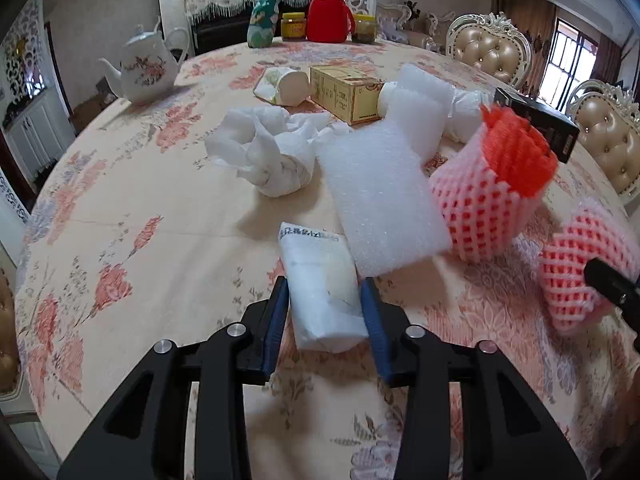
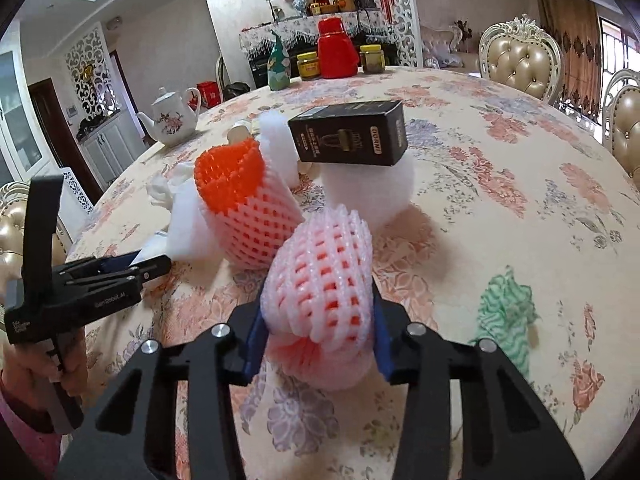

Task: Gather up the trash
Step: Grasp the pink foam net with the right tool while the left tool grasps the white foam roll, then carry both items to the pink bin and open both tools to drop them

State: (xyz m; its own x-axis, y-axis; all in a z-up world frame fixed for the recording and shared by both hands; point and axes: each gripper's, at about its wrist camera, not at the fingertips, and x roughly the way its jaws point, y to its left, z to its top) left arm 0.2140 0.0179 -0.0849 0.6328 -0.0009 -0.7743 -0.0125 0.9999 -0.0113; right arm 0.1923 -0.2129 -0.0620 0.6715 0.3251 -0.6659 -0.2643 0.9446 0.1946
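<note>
My left gripper [image 1: 325, 300] has its blue pads on both sides of a white tissue packet [image 1: 323, 286] lying on the flowered tablecloth [image 1: 140, 220], shut on it. My right gripper [image 2: 318, 308] is shut on a pink foam fruit net [image 2: 320, 280], which also shows in the left wrist view [image 1: 580, 268]. Other trash lies beyond: a pink and orange foam net [image 1: 496, 184], a white foam sheet [image 1: 384, 192], crumpled white paper [image 1: 268, 152], a black box [image 2: 350, 132], a yellow box [image 1: 344, 92] and a paper cup [image 1: 286, 86].
A teapot [image 1: 146, 66], a red thermos [image 1: 328, 12], jars [image 1: 293, 26] and a teal bottle [image 1: 262, 16] stand at the table's far side. A green patterned scrap [image 2: 506, 312] lies to the right. Padded chairs [image 2: 520, 60] ring the table. The left gripper shows in the right wrist view [image 2: 148, 266].
</note>
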